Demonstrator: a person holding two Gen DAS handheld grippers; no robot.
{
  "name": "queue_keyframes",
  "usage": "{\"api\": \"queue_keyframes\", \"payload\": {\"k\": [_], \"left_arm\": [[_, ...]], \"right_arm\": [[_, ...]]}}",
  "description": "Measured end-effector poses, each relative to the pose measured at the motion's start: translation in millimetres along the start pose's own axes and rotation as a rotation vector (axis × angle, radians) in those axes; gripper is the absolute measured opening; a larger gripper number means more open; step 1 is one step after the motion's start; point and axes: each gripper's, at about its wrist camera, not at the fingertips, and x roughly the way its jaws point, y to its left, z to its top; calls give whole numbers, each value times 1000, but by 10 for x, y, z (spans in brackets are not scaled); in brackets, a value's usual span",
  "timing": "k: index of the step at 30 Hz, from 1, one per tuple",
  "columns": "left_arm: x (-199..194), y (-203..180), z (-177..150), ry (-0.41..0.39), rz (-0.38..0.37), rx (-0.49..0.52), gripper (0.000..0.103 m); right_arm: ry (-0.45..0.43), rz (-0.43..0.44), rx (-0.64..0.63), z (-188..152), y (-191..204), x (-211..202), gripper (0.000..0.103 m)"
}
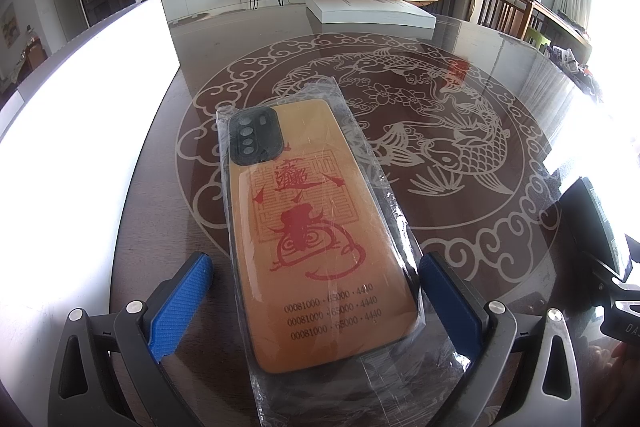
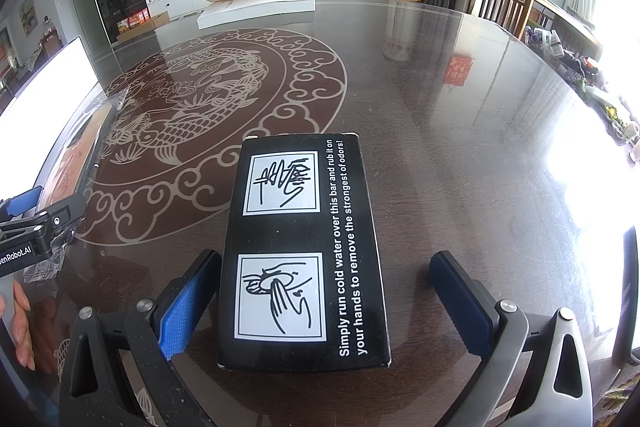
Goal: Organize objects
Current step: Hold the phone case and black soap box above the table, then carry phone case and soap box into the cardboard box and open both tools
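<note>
Glass-topped table [image 1: 500, 39]. Phone case [image 1: 316, 227], orange, sealed in clear sleeve, laid flat between wide-spread left gripper [image 1: 312, 291] fingers; right pad touching film. Judged light, stiff, wrap slippery and crinkly; long edges best gripped. Black box [image 2: 306, 251] laid flat within wide-spread right gripper [image 2: 326, 299]; judged light, rigid cardboard, sides to be pinched. White box [image 2: 256, 7] seen far back, nothing blocking.

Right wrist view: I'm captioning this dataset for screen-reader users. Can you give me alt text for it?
A black box printed with hand-washing diagrams lies flat on a dark glass-topped table, between the open blue-padded right tongs, whose left pad is next to its side. Behind it, a white box lies at the table's far edge.
</note>
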Motion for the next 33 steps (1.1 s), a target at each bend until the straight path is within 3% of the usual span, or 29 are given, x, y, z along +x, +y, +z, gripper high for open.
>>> {"api": "queue_keyframes", "payload": {"k": [6,9,12,16,22,29,30,32,33], "left_arm": [[0,-2,1,3,-3,1,103],[2,38,53,75,-39,17,103],[11,157,107,114,-65,-40,103],[121,179,213,132,-15,-46,103],[209,92,467,163,63,13,103],[290,351,465,185,29,-121,103],[291,349,465,187,41,-125,103],[307,330,455,188,39,-116,103],[309,318,450,178,34,-102,103]], "right_arm": [[0,-1,1,-3,-2,-3,103],[0,0,1,5,2,7,103],[1,1,2,9,-4,7,103],[11,3,-3,32,-3,20,103],[200,102,-15,396,-111,107,103],[340,102,-64,572,-50,255,103],[349,88,-83,561,-16,273,100],[326,51,-105,539,12,220,84],[317,54,-101,534,10,174,71]]}}
